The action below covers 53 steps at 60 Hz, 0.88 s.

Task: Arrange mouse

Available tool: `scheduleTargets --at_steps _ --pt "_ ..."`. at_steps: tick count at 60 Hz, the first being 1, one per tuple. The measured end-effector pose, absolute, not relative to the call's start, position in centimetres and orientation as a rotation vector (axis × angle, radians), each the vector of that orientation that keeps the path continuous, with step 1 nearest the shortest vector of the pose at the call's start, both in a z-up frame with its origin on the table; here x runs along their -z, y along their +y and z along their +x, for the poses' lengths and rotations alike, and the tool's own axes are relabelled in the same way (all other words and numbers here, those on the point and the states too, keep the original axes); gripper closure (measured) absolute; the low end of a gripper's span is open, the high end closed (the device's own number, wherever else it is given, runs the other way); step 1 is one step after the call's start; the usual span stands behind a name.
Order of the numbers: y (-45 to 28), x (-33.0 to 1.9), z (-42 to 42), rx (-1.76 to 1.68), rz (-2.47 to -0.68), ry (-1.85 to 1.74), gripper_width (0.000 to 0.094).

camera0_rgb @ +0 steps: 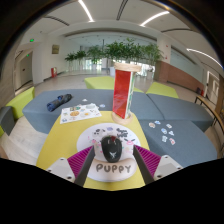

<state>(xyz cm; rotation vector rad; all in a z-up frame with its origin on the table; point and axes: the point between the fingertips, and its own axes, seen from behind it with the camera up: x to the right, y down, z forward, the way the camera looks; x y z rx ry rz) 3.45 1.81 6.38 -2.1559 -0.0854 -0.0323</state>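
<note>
A black mouse point(111, 148) lies on a round white mouse pad point(113, 172) printed with "PUPPY", on a yellow table top point(62, 148). My gripper point(112, 156) is low over the pad with the mouse between its fingers. The magenta pads point(83, 160) stand at either side of the mouse with a gap on each side, so the gripper is open. The near end of the mouse pad runs under the fingers and is hidden there.
A tall red-and-white box point(123, 92) stands upright beyond the mouse. A printed sheet point(80, 113) lies to the far left, with a dark object point(58, 101) on the grey surface behind it. Several small white pieces point(163, 131) are scattered at the right. Plants line the back.
</note>
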Motion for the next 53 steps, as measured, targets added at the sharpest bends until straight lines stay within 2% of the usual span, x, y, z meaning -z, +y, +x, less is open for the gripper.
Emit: scheduleTargets --at_steps 14,38,53 --pt "-6.0 -9.3 0.7 0.043 -2.097 -0.062 0.0091" --pt "-8.6 -13.3 -5.6 -0.046 -2.005 -0.163 0.0101" --pt "-8.9 -12.4 -6.3 -0.037 -2.013 -0.192 0.0101"
